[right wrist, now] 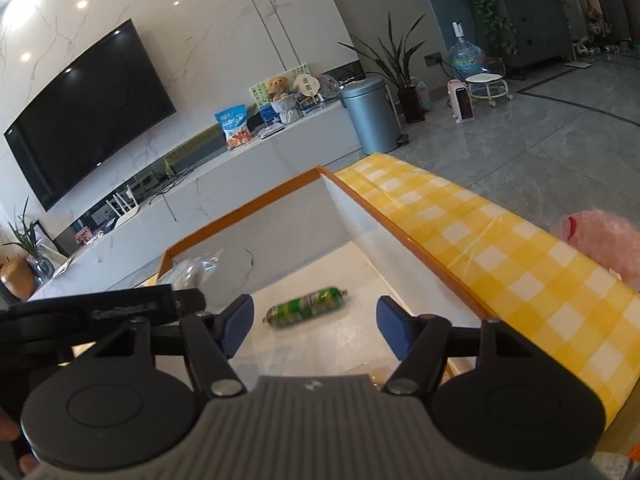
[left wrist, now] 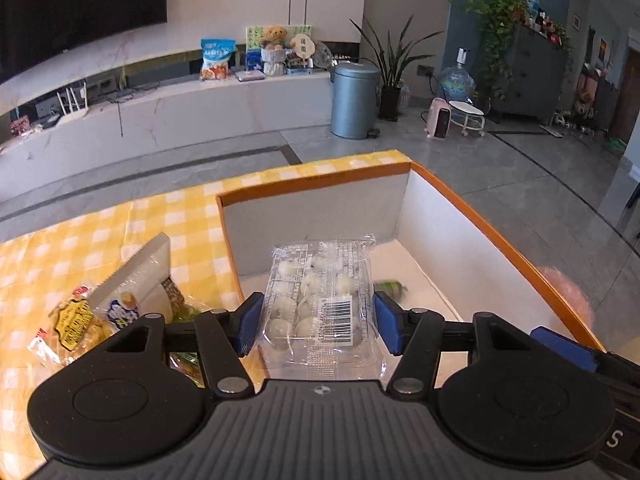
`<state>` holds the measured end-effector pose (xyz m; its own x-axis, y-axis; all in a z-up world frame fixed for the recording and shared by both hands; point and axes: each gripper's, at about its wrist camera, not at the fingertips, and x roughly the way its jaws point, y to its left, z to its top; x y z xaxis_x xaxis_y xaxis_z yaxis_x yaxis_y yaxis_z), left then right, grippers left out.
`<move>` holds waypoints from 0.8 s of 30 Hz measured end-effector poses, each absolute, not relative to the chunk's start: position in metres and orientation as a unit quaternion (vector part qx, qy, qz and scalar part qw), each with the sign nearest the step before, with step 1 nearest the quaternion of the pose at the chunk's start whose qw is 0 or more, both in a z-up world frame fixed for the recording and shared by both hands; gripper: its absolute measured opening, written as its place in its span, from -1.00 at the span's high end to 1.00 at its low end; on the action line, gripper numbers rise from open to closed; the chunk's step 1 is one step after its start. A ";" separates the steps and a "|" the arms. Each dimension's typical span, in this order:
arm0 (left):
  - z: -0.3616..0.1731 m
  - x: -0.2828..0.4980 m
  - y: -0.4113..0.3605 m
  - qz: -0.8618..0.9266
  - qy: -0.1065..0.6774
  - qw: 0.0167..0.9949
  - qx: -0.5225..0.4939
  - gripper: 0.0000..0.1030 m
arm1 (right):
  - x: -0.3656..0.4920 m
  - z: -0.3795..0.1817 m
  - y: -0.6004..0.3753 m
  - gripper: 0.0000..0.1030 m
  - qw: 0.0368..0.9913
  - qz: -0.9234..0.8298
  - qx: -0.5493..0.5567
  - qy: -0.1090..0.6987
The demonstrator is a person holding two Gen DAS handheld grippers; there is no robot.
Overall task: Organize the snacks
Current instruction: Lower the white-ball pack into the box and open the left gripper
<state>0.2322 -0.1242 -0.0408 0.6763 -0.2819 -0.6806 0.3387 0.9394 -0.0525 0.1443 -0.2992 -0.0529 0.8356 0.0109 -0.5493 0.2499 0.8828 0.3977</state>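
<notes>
Blue pads of the left gripper press on both sides of a clear tray of white balls, wrapped in film with a barcode label, and hold it over the near left part of the box. That box has an orange rim and white walls, and it sits on a table with a yellow checked cloth.

Left of the box, on the cloth, lies a small heap of snack packs: a white one tilted up, a yellow-labelled one beside it, and more under them.

On the right, the right gripper hangs over the box with its jaws apart and nothing between them. Just beyond its tips a green sausage lies on the white floor of the box, touching no wall. From this side the tray shows at the left edge of the box.

Farther right, past the cloth's edge, sits a pink bag, blurred.
</notes>
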 end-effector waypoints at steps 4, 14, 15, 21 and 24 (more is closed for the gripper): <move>-0.042 0.233 -0.124 -0.174 0.363 0.915 0.025 -0.33 | 0.145 -0.053 -0.298 -0.28 0.929 -0.067 0.230 0.283; -0.029 0.224 -0.116 -0.194 0.306 0.932 0.011 -0.79 | 0.148 -0.053 -0.294 -0.27 0.929 -0.064 0.222 0.290; -0.027 0.224 -0.117 -0.191 0.308 0.932 0.013 -0.80 | 0.148 -0.053 -0.294 -0.27 0.929 -0.065 0.221 0.290; -0.022 0.222 -0.112 -0.180 0.312 0.933 0.007 -0.80 | 0.148 -0.054 -0.294 -0.27 0.929 -0.065 0.223 0.288; -0.019 0.223 -0.107 -0.175 0.316 0.932 0.005 -0.80 | 0.145 -0.053 -0.294 -0.27 0.929 -0.060 0.227 0.284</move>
